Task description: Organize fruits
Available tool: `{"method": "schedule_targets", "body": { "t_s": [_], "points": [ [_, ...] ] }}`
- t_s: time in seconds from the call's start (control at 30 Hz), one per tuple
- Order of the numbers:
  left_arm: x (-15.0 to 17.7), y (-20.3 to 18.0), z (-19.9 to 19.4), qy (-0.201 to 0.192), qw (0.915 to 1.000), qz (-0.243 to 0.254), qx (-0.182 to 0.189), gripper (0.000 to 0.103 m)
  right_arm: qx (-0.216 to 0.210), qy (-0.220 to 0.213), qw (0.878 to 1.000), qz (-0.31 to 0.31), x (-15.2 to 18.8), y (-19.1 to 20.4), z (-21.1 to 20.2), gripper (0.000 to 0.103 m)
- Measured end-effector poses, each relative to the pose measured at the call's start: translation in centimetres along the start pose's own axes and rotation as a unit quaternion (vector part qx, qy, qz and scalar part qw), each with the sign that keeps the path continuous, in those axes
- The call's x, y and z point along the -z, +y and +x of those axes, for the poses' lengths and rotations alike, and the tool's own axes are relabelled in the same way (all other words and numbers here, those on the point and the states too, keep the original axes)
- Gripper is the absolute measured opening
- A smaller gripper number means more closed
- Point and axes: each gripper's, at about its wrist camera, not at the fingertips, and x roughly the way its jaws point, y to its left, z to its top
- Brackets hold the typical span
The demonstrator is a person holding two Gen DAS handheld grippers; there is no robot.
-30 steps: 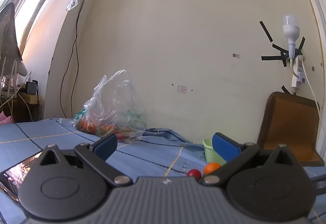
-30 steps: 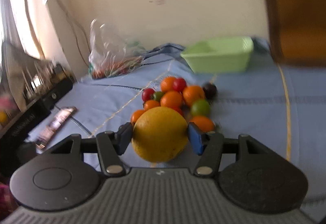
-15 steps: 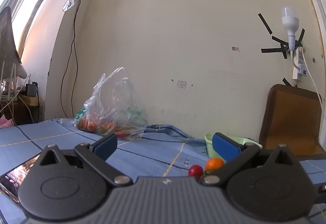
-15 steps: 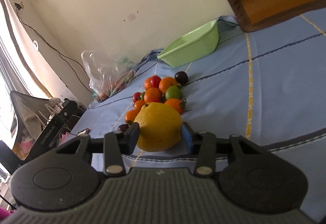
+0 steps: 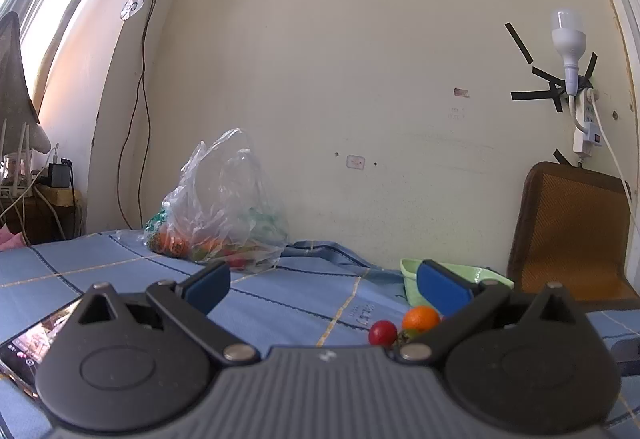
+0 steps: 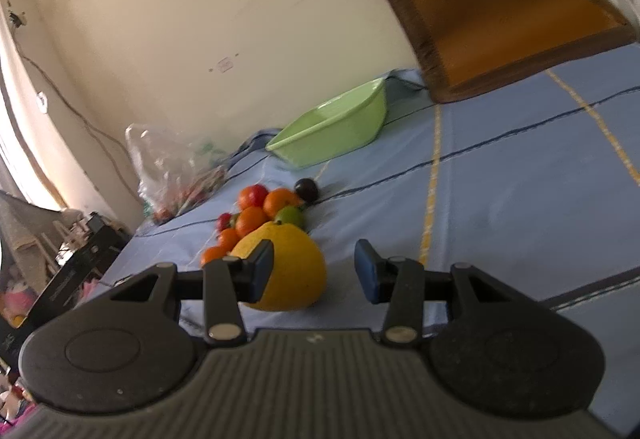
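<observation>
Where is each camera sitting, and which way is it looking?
Left wrist: sits on the left gripper, low over the blue cloth, facing the cream wall; its open blue-padded fingers show.
Right wrist: sits on the right gripper, tilted, facing the big yellow fruit and small fruit pile; open fingers show.
Shared: the light green plastic basin and clear plastic bag.

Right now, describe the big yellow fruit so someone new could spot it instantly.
Look at the blue checked cloth, then the pile of small fruits in front of the green tub. The big yellow fruit lies at the pile's near end, beside the right gripper. It alone is yellow and much bigger than its neighbours.
</observation>
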Motion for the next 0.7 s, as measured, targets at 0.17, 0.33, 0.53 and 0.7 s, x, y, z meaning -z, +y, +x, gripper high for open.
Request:
{"method": "schedule_targets", "body": {
  "t_s": [0.17,0.33,0.53,0.7],
  "points": [
    [0.0,0.0,0.0,0.000,1.0000,0.000,0.000,0.103,0.013,-0.007,1.000,0.001,-0.3,-0.1,0.3,0.048],
    [0.0,0.0,-0.1,-0.002,1.0000,0.000,0.000,0.103,0.022,-0.013,1.000,0.002,-0.9,0.0,1.3,0.048],
    [0.1,-0.1,-0.1,-0.002,1.0000,0.005,0.001,0.103,0.046,-0.019,0.999,-0.002,-1.5,-0.3,2.0,0.048],
    [0.1,-0.3,-0.1,0.001,0.9999,0.011,0.003,0.103,0.049,-0.021,0.999,0.002,-1.6,-0.8,2.0,0.048]
  ]
}}
